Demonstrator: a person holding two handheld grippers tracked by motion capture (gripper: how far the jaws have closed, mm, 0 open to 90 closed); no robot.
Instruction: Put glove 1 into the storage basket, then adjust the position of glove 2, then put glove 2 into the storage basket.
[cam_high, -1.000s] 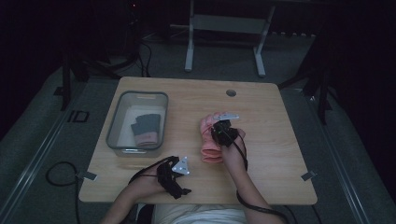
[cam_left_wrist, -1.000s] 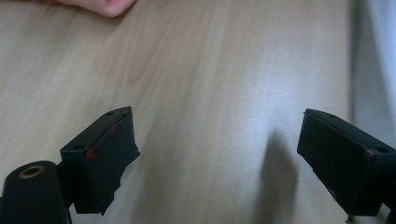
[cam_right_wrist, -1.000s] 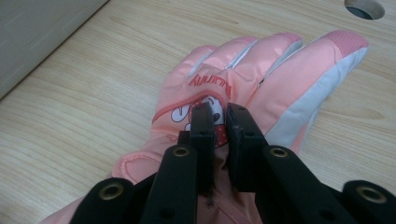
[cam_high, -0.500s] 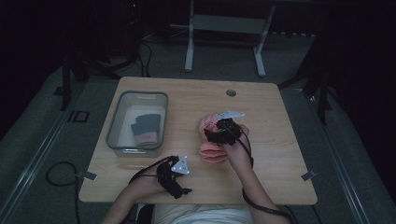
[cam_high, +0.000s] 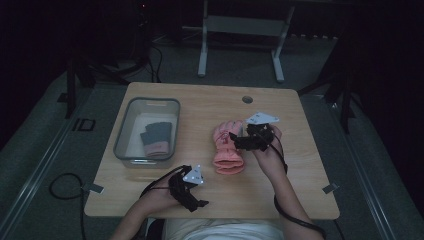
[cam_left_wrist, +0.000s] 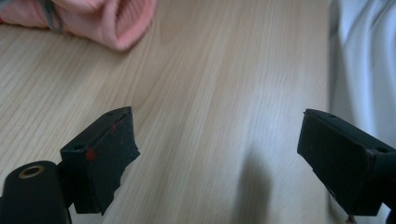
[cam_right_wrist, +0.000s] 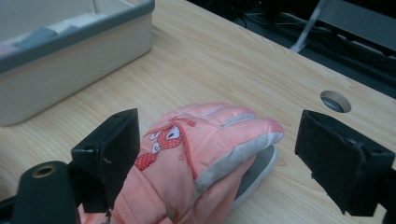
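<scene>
Right gripper: held over the table, jaws set wide apart and empty; the pink glove is seen between and just beyond them in the right gripper view. In the high view this gripper is at the glove's right edge, its grey plate on top.

Left gripper: jaws spread wide, nothing between them but bare wood. In the high view it is seen near the table's near edge, well apart from the right gripper.

Glove: pink, laid flat on the table with fingertips pointing away from the right gripper's camera; grey trim runs along one side, and a small red-and-white figure is printed on the back. In the high view the glove lies just left of the right gripper, cuff toward the person. A cuff end is seen ahead and to the left of the left jaws, well clear of them.

Bin: grey-rimmed, placed ahead and to the left of the right jaws, apart from the glove. In the high view the bin is beyond the left gripper.

Bin contents: a second glove, dark with a pink cuff, lies inside.

Hole: round, set in the tabletop beyond the right jaw.

White cloth: seen at the table edge, right of the left jaws.
</scene>
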